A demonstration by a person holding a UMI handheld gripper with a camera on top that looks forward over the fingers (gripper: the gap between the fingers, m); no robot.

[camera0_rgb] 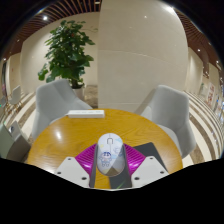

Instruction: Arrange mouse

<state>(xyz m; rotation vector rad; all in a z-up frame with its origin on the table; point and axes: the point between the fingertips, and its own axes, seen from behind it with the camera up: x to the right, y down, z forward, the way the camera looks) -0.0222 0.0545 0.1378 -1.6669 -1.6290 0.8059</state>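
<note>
A white computer mouse (108, 152) with a blue mark on its back sits between my gripper's (108, 164) two fingers, its nose pointing away from me. Both magenta pads (87, 158) press against its sides, so the fingers are shut on it. The mouse is held over the near part of a round wooden table (75, 135). A dark mouse mat (148, 151) lies on the table just to the right, partly hidden behind the right finger.
A flat white object (87, 113) lies at the table's far side. Two grey chairs (55, 101) (170, 108) stand behind the table. A potted green plant (66, 50) and a wide pillar (138, 50) stand beyond them.
</note>
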